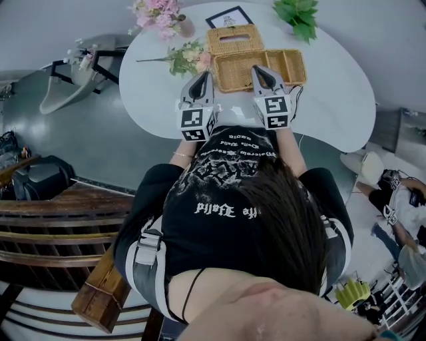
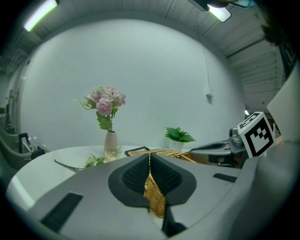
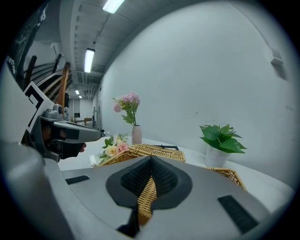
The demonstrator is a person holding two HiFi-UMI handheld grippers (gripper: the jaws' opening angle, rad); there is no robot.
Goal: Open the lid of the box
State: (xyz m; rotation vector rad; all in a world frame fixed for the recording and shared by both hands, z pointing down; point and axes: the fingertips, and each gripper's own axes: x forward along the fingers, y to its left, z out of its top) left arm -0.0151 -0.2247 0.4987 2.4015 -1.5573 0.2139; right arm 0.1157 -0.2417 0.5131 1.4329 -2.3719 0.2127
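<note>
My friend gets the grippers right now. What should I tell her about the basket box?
Left gripper: shut on the near rim of the woven wicker box.
Right gripper: shut on the same rim.
The box sits on the white round table; its flat wicker lid lies just behind it.
Done: the box looks open already.
Left: probably just letting go.

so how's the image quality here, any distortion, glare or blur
Head view: heavy fisheye bends the white table edge, light even. Left gripper view: black vignette corners, ceiling lamp blown out, wicker box in the left tongs sharp. Right gripper view: same vignette, bright ceiling strips.
</note>
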